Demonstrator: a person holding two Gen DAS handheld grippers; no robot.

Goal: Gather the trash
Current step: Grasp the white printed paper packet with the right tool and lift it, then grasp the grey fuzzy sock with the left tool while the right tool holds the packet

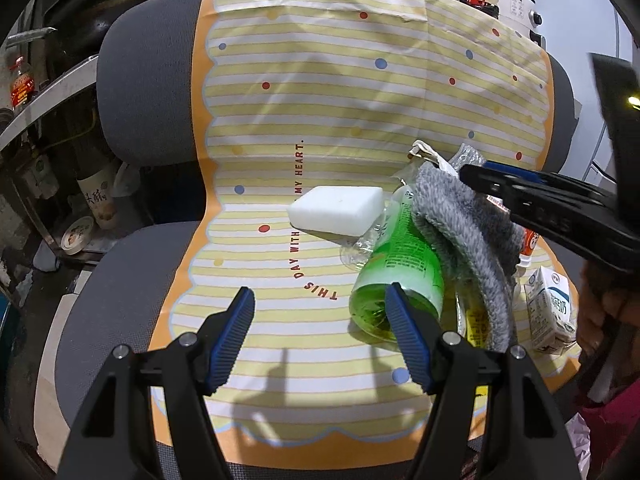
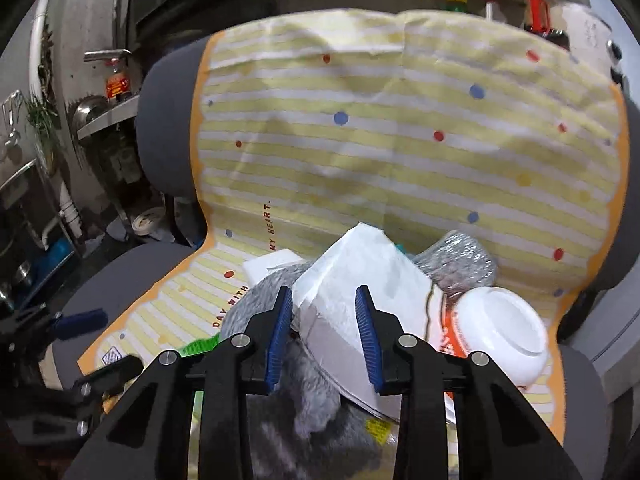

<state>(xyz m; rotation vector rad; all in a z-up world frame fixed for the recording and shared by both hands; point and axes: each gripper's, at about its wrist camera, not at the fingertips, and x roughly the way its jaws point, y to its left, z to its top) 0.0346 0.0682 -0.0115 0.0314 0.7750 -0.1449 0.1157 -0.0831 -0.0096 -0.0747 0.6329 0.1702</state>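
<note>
Black arms tipped with ribbed blue pads fill the bottom of both views. In the right wrist view, the right claw (image 2: 324, 336) is seen with a crumpled white paper bag (image 2: 360, 280) between its pads; the pads appear pressed against the bag's sides, though blur leaves the contact uncertain. Just right of the bag an overturned white bowl (image 2: 504, 332) with an orange band is seen, and behind it a grey mesh bundle (image 2: 460, 260). A grey fuzzy cloth (image 2: 256, 300) lies under and left of the bag.

In the left wrist view, the left claw (image 1: 320, 320) is held open with nothing between its pads; its right pad overlaps the base of a green plastic bottle (image 1: 400, 256) lying on its side. A white sponge block (image 1: 336, 210) rests at centre frame, and a small milk carton (image 1: 548, 308) stands at the right edge.

All of this trash is gathered on the seat of a grey chair (image 1: 140, 92), which is draped with a yellow-striped, dotted sheet (image 1: 320, 100) edged in orange. Metal shelves with bottles (image 1: 22, 84) are visible at the upper left, and more bottles along the top.
</note>
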